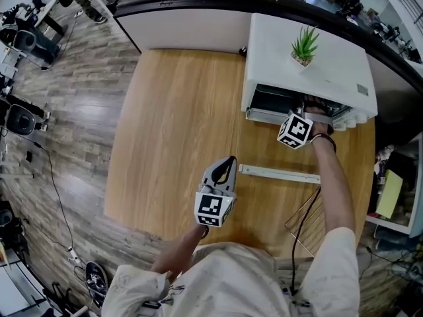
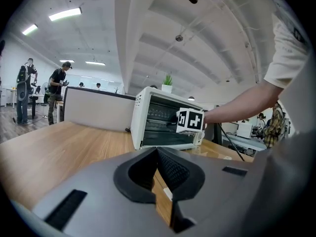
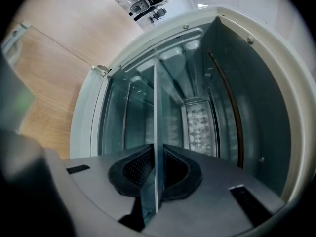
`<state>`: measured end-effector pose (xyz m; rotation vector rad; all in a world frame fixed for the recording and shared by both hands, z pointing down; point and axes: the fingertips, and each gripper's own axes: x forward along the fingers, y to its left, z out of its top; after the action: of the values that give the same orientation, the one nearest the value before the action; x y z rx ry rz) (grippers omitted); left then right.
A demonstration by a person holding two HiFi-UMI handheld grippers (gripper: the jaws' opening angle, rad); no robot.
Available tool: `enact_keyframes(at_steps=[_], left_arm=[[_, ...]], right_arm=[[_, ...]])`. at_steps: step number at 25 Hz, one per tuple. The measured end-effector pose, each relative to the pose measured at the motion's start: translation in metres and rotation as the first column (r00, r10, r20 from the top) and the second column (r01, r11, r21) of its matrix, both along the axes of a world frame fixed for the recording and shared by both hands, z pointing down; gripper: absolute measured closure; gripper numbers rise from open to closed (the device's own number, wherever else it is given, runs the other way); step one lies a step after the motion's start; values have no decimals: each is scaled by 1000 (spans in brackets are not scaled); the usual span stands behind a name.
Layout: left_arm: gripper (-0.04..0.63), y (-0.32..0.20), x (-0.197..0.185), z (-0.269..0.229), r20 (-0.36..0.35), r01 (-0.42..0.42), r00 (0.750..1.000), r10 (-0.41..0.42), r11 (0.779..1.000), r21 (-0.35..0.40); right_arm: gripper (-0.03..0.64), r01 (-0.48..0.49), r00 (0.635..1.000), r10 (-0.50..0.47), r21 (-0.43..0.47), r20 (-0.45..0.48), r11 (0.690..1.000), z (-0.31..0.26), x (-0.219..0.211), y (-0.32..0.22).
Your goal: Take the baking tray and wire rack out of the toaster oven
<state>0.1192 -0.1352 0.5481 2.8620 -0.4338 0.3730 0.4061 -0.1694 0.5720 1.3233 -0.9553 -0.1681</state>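
The white toaster oven [image 1: 301,71] stands open at the table's far right, and in the left gripper view the toaster oven [image 2: 148,115] sits straight ahead. My right gripper [image 1: 312,109] reaches into its mouth. In the right gripper view, which is rolled on its side, the right gripper [image 3: 156,154] is shut on the thin metal edge of the baking tray [image 3: 156,102], which still sits inside the cavity. My left gripper [image 1: 228,162] hovers over the middle of the table, shut and empty. A thin wire frame [image 1: 305,211], which looks like the rack, lies on the table by my right forearm.
The oven's door [image 1: 277,173] hangs open toward me, its white handle bar in front of the opening. A small potted plant [image 1: 304,46] stands on the oven's top. A black cable runs along my right arm. The wooden table [image 1: 178,124] stretches left of the oven.
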Motion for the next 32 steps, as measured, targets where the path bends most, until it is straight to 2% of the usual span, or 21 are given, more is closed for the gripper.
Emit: enact_keyframes(at_steps=[13,22,32], left_arm=[[580,2,-4,-6,-15,5,1000,-5,1000,3],[580,6,-5,-16,-41,-1,999,2,1000,12],[580,21,-8,-25,-59,-43,997,45,999,25]], right_arm=[[570,-24,1000,24,-9,9,1000,0,-4,6],[571,-16,1000,16,-1,-1,1000,-2,-27,22],[571,-10,1000,10,-12,2,1000,2,-62,51]])
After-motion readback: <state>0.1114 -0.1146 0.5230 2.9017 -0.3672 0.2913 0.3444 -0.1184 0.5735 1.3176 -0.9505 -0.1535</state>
